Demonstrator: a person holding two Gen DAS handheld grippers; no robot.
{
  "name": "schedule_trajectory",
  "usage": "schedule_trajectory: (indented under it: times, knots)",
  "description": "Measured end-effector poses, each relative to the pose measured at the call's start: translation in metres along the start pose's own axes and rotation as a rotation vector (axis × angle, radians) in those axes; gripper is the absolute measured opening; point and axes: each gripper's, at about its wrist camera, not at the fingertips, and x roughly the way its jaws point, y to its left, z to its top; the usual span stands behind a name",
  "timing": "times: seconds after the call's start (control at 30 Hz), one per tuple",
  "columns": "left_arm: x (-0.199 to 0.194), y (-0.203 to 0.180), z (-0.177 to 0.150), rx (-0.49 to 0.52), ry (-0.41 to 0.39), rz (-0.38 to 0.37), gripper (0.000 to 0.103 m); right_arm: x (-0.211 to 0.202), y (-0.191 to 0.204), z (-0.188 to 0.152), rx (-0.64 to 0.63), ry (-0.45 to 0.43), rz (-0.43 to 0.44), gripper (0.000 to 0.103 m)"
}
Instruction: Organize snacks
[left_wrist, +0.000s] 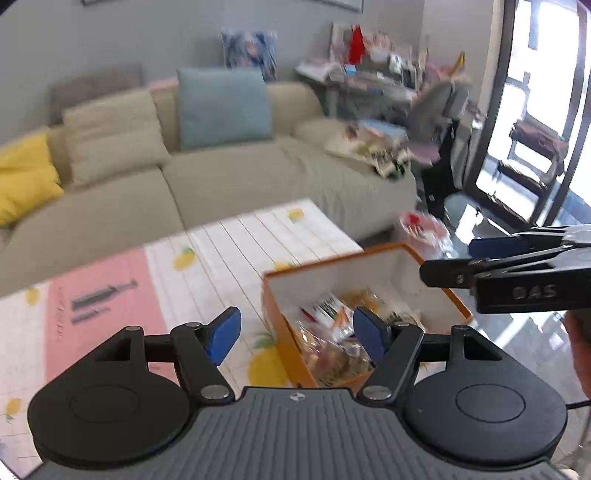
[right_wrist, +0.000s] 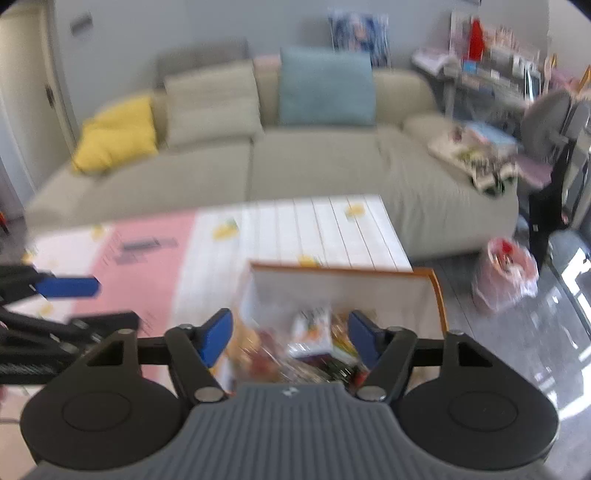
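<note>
Wrapped snacks (left_wrist: 334, 332) lie heaped inside an orange box (left_wrist: 448, 295) with white inner walls, which stands at the near right corner of a low table (left_wrist: 229, 254) covered in a lemon-print and pink cloth. Both grippers hang above the box. The left gripper (left_wrist: 295, 334) has its blue pads set wide with nothing between them; the right gripper (right_wrist: 290, 334) is likewise spread and empty. A beige sofa (right_wrist: 314, 173) sits behind the table, bearing a yellow cushion (right_wrist: 118, 133) and a teal cushion (right_wrist: 327, 86). A plastic bag (right_wrist: 506, 277) rests on the floor to the right.
</note>
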Motion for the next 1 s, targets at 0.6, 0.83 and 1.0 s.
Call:
schedule_trajectory:
  times: [0.6, 0.83, 1.0]
  knots:
    - [-0.068, 0.003, -0.055, -0.022, -0.15, 0.13, 0.082, -0.086, 0.074, -0.09, 0.063, -0.272, -0.073, 0.1]
    - [-0.061, 0.007, -0.088, -0.067, -0.077, 0.172, 0.087, -0.078, 0.076, -0.125, 0.058, -0.194, -0.2, 0.1]
    - [-0.042, 0.007, -0.112, -0.073, -0.012, 0.181, 0.087, -0.057, 0.077, -0.146, 0.039, -0.123, -0.219, 0.1]
